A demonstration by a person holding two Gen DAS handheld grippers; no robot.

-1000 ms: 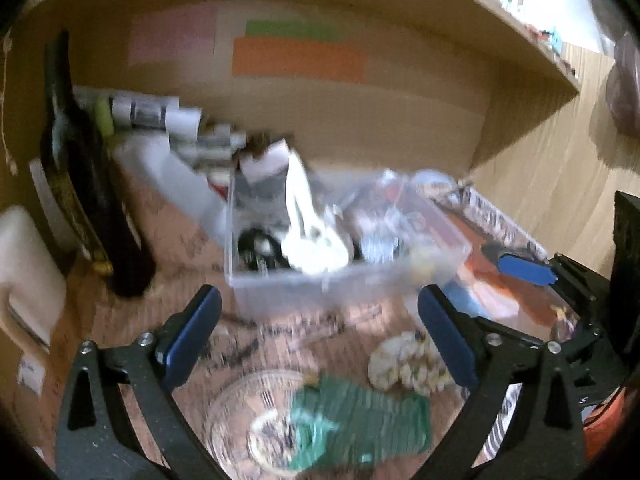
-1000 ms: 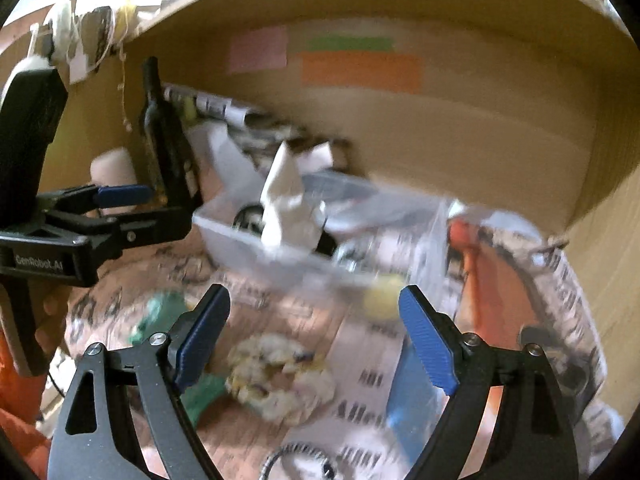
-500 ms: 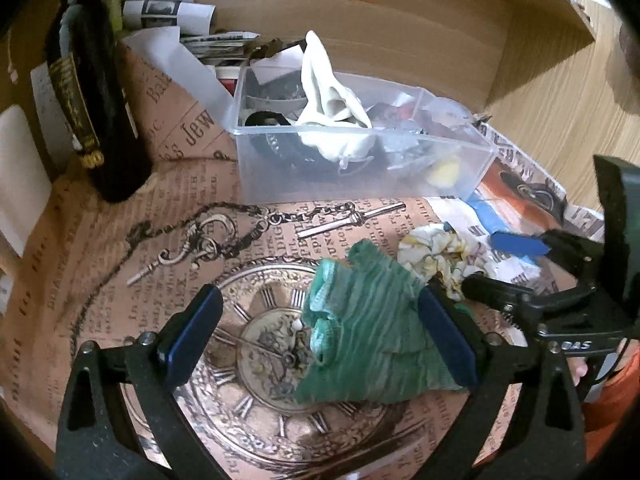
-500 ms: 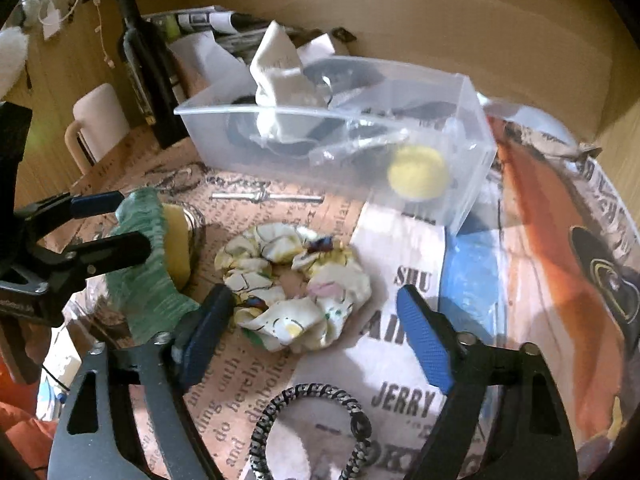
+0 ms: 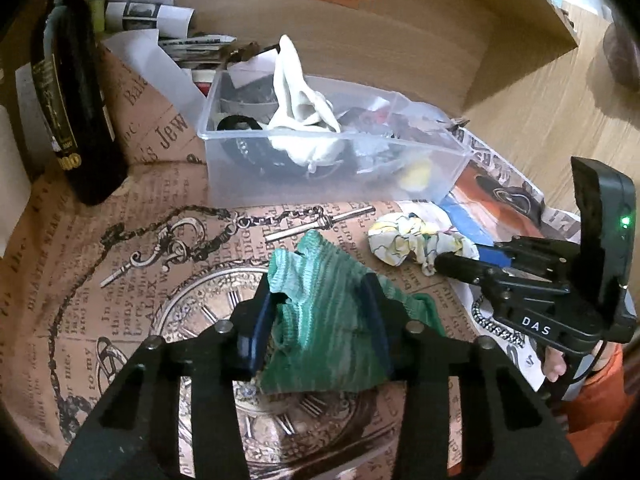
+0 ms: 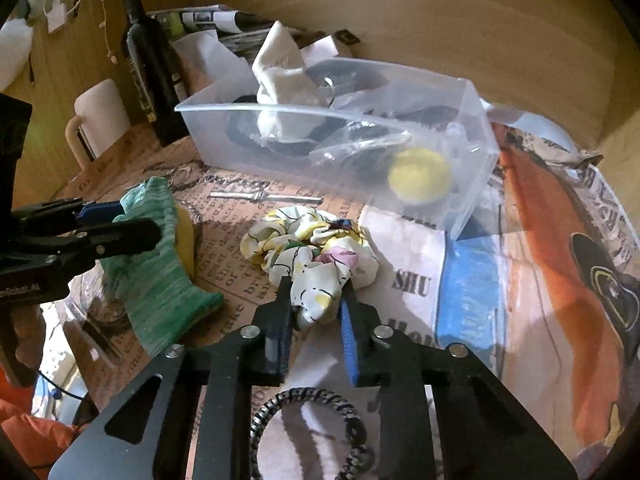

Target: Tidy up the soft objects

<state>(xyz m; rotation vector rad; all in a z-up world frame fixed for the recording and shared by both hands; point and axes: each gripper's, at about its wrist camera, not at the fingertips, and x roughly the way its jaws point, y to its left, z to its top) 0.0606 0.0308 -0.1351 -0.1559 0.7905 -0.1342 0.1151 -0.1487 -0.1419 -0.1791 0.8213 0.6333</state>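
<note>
My left gripper [image 5: 320, 300] is shut on a green knitted cloth [image 5: 324, 320] that lies on the printed table paper; it also shows at the left of the right wrist view [image 6: 160, 280]. My right gripper [image 6: 314, 300] is shut on a floral scrunchie [image 6: 308, 248], seen too in the left wrist view [image 5: 416, 240]. A clear plastic bin [image 5: 424, 176] stands behind them, holding a white cloth [image 5: 304, 120], dark items and a yellow ball [image 6: 418, 176].
A dark bottle [image 5: 76, 92] stands at the back left, a white mug [image 6: 100, 120] beside it. A black-and-white hair tie [image 6: 312, 432] lies under my right gripper. Papers are piled against the wooden back wall [image 5: 400, 40].
Both grippers have dropped from above the bin to the table and closed: the left on the green cloth, the right on the floral scrunchie.
</note>
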